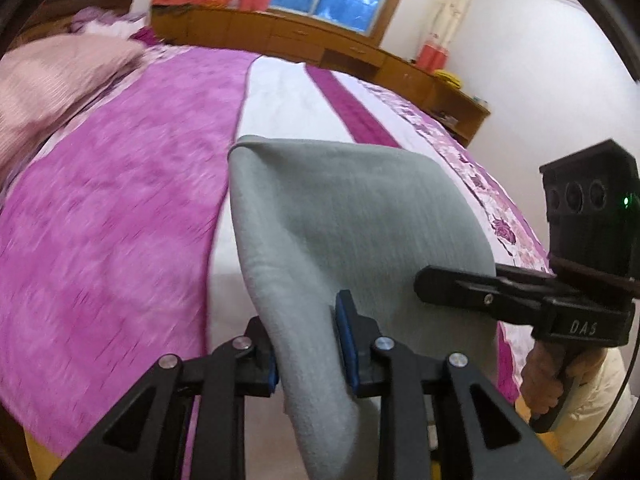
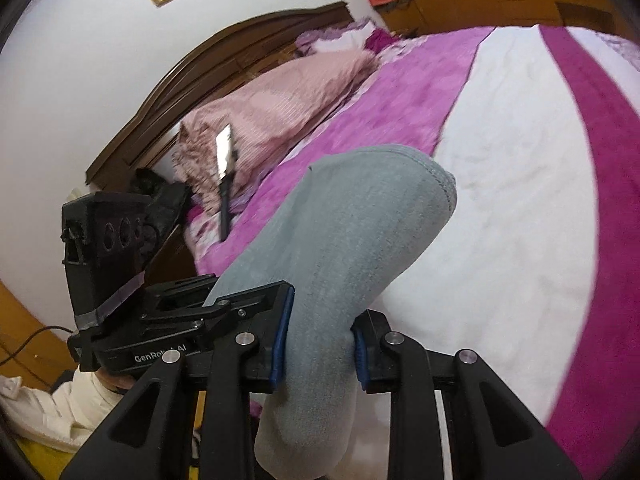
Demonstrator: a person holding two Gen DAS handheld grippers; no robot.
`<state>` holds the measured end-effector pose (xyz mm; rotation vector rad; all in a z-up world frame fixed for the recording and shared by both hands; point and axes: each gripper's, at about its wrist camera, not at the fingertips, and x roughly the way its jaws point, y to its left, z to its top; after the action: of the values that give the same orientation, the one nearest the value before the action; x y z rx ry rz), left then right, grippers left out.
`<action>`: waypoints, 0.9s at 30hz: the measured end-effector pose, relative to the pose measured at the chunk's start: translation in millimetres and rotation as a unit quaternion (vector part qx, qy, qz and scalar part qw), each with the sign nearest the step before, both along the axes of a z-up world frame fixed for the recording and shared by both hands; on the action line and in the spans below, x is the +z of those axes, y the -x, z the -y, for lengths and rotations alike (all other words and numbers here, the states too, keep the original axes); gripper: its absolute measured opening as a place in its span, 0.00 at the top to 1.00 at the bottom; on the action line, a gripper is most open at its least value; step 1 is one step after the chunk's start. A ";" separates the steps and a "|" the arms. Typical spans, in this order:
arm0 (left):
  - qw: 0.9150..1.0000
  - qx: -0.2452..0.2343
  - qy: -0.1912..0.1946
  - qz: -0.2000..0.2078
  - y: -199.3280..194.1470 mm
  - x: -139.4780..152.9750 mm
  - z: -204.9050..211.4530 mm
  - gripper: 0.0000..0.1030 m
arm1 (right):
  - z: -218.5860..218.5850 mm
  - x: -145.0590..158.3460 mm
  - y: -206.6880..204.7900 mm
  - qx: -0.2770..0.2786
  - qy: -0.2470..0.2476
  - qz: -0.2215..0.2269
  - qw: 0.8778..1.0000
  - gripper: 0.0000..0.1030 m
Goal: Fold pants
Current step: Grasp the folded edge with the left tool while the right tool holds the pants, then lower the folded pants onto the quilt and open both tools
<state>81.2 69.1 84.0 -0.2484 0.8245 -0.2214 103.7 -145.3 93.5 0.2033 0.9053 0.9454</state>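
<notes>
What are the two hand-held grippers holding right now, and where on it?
Both grip the grey pants: the left hand-held gripper pinches one side edge, the right hand-held gripper the other, fabric raised between them over the bed.

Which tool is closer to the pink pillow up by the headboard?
The left tool. It grips the grey pants on the side toward the pink pillow. The right tool grips the pants too, on the side farther from it.

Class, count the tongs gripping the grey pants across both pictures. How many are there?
2. The left tongs clamp the grey pants at one near edge; the right tongs clamp the other, seen from the side in the left view.
</notes>
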 end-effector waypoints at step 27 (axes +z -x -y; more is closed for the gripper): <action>0.992 -0.061 -0.090 -0.060 -128.6 -78.2 89.2 0.63 | 88.1 -99.7 -124.6 -0.164 0.106 -0.069 0.978 0.71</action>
<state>209.8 -20.1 5.8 -0.0427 0.9738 -0.2463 228.4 -233.4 -6.2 0.2307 1.0559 0.5294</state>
